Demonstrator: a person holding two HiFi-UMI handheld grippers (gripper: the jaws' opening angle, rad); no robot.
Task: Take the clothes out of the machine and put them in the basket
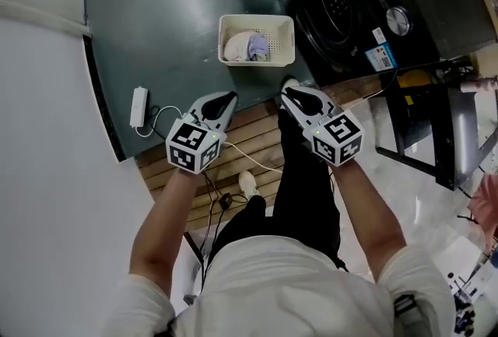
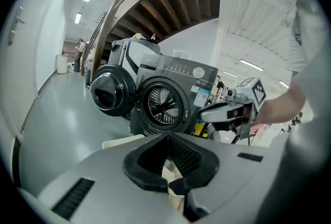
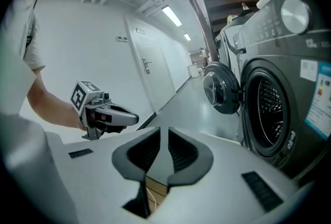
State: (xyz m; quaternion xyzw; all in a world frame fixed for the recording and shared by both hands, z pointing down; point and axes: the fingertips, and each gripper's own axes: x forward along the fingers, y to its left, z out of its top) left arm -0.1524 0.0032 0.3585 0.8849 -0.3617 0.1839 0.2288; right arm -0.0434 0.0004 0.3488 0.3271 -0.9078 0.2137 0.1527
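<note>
While the machine [image 3: 289, 70] reads "12", left hand-held gripper [image 2: 168, 137] hangs shut, right hand-held gripper [image 3: 167, 131] ajar, empty.

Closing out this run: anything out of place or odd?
Nothing spilled or damaged; clothes sit inside the basket. Only notes: the washer door hangs open, and a power strip with loose cable lies on the floor.

Glossy machine [image 1: 342, 8]; matt plastic basket [image 1: 289, 41]; wooden floor slats [image 1: 250, 125].
</note>
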